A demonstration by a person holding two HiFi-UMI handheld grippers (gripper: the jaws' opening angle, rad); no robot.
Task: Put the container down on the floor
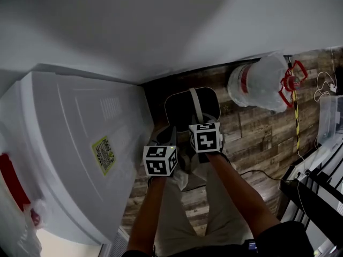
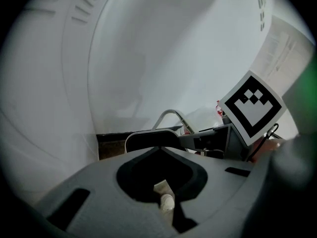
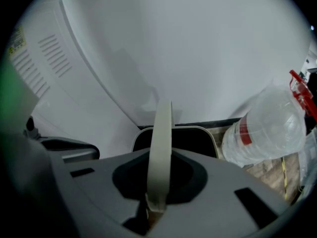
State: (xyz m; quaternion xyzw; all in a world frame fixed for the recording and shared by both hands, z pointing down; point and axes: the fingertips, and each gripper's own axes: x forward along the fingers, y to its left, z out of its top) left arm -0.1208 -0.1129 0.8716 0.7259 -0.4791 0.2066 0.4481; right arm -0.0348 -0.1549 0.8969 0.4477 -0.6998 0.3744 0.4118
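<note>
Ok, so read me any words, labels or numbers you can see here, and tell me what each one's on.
No text here can actually be read.
Yellow sticker on the white appliance: print too small and blurred to read.
Red band on the clear bottle: no legible lettering.
Marker cubes: black and white square patterns only, no letters.

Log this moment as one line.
right gripper: shut on handle | left gripper: shut, empty | container: held by handle, beside water jug | floor contact: unclear
</note>
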